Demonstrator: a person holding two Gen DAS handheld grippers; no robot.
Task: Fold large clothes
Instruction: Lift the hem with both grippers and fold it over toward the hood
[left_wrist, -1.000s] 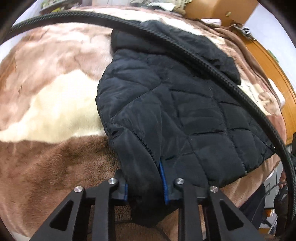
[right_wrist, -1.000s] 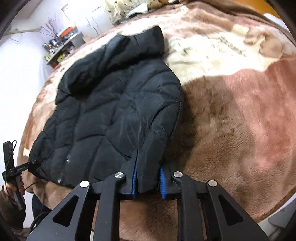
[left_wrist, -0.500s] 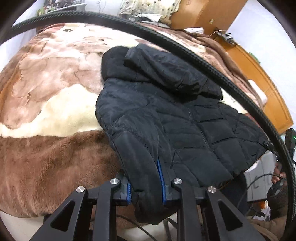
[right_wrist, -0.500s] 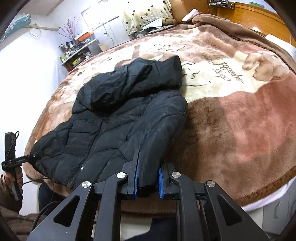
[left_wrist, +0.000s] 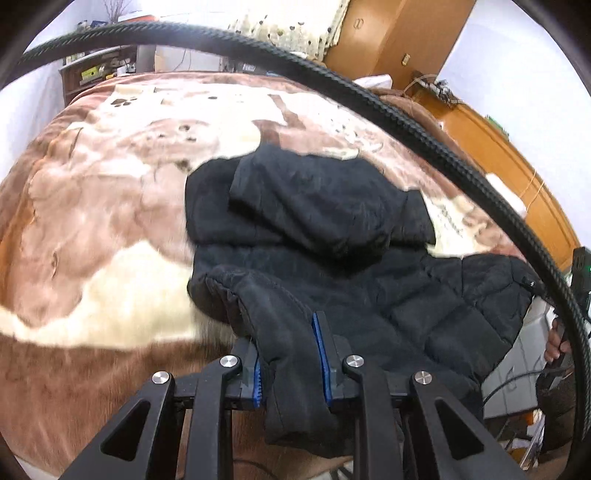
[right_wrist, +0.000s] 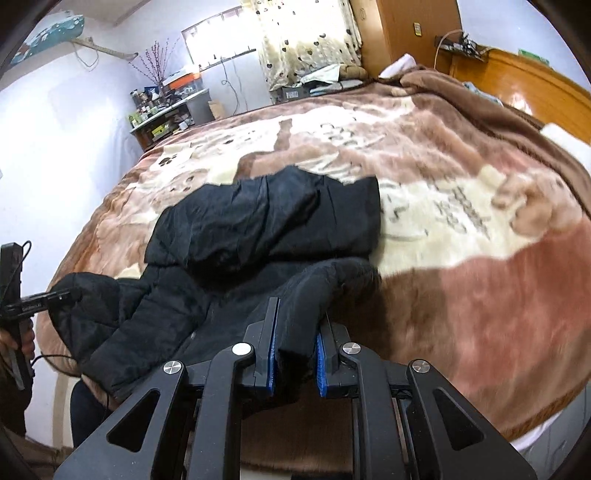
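My left gripper (left_wrist: 290, 360) and right gripper (right_wrist: 295, 349) each pinch the jacket (left_wrist: 369, 258) hem, its hood (right_wrist: 280, 214) straight ahead on the bed (right_wrist: 480, 295)

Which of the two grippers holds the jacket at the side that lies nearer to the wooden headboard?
The right gripper. It clamps the black jacket at the edge facing the wooden headboard; the left gripper clamps the opposite edge.

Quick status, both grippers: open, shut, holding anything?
Left gripper: shut on the jacket, near its hem.
Right gripper: shut on the jacket's other hem corner.
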